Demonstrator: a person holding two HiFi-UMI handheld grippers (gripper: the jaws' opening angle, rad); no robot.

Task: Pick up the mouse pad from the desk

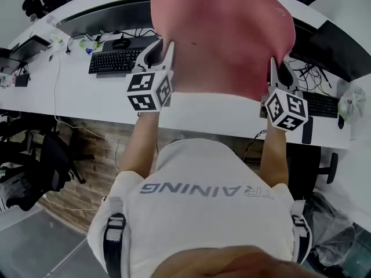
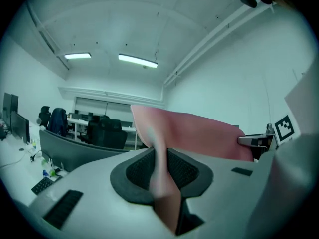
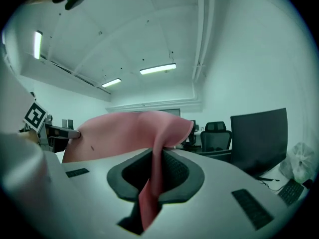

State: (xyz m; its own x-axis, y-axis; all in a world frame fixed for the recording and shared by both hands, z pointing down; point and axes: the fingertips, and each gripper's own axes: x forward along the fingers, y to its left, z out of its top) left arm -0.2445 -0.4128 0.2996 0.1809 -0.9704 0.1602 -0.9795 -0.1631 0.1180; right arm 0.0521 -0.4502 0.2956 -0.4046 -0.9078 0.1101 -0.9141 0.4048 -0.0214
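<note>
While the left gripper (image 1: 163,50) and right gripper (image 1: 277,69) are each clamped on a corner, the pink mouse pad (image 1: 223,33) hangs in the air above the desk (image 1: 87,97). White shirt (image 1: 214,219) says TRAINING, upside down.

Pink mouse pad (image 1: 223,36), thin and flexible, held stretched above the desk, edges pinched

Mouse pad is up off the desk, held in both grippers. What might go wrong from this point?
1. The left gripper and right gripper each pinch only a thin edge of the pink mouse pad. The soft sheet folds at the jaws and might slip out of one.
2. The raised pad hides much of the desk in the head view, so lowering it blind could catch the keyboard beside it.
</note>
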